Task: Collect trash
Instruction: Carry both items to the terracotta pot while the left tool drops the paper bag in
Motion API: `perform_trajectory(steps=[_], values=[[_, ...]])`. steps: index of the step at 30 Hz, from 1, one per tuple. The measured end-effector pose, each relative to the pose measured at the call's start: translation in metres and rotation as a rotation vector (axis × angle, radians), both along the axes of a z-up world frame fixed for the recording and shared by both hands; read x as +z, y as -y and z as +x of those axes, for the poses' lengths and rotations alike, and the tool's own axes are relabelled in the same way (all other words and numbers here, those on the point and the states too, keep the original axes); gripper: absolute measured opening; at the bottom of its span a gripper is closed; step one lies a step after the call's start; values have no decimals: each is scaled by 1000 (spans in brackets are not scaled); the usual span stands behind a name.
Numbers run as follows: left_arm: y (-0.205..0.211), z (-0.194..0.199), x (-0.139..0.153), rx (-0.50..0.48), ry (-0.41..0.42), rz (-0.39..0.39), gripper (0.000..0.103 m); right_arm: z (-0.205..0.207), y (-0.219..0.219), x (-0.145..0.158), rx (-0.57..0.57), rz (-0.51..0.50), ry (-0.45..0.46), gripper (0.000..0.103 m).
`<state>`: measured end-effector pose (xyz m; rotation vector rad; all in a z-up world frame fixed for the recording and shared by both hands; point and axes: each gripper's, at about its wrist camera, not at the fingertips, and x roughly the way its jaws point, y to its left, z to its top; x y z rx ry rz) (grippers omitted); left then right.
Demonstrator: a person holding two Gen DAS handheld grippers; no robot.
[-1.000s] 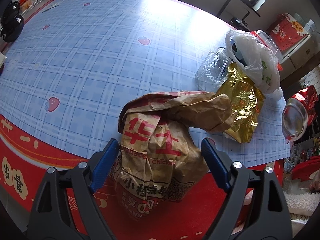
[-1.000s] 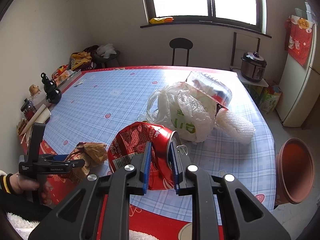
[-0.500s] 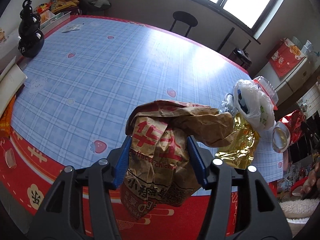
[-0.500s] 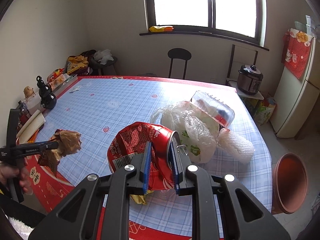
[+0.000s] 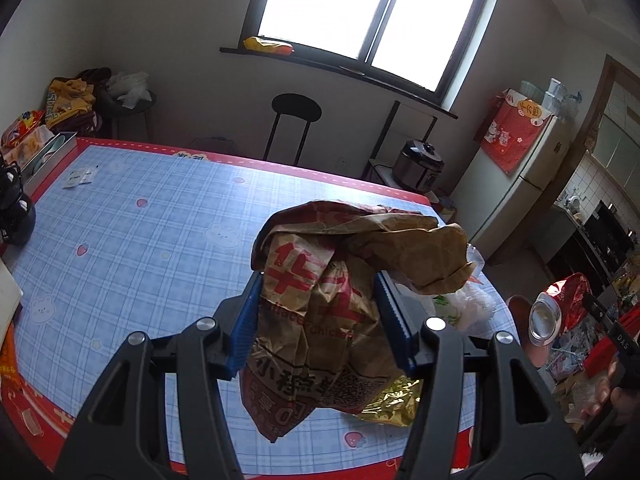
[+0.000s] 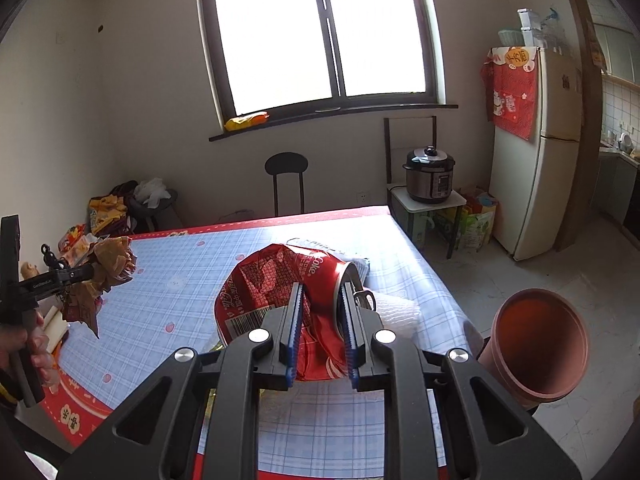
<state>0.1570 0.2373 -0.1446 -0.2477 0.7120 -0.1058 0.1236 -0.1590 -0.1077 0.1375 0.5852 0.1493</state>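
Observation:
My left gripper is shut on a crumpled brown paper bag with red print, held up above the blue checked table. The right wrist view shows this bag hanging at the far left, with a hand on the handle. My right gripper is shut on a crushed red cola can, also clear of the table. The can shows at the right edge of the left wrist view. A gold foil wrapper and a white plastic bag lie on the table beneath.
A terracotta-coloured bin stands off the table's right side. A black gourd ornament sits at the table's left edge. A black stool, a rice cooker and a fridge stand beyond the table.
My left gripper closed on the paper bag and lifted it off the table edge. My right gripper rose with the can still in it, and both views tilted up toward the window.

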Motion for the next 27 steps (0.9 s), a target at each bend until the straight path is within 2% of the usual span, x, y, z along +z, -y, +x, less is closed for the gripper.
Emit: perform_trajectory(steps=[5,8,15,20,27], values=[[73,1,21,-59,21,8,57,-12,64,4,-51,60,36,20],[125,3,31,-118,36,39,57,-22,108,7,-93,83,68,20],[268,21,40,-294,50,71,58,-57,218,12,-230,111,125,20],[380,44,28,-442,34,77,58,-91,294,3,-356,106,127,20],[529,76,-3,-625,5,78,58,-134,365,-16,-514,94,94,20]])
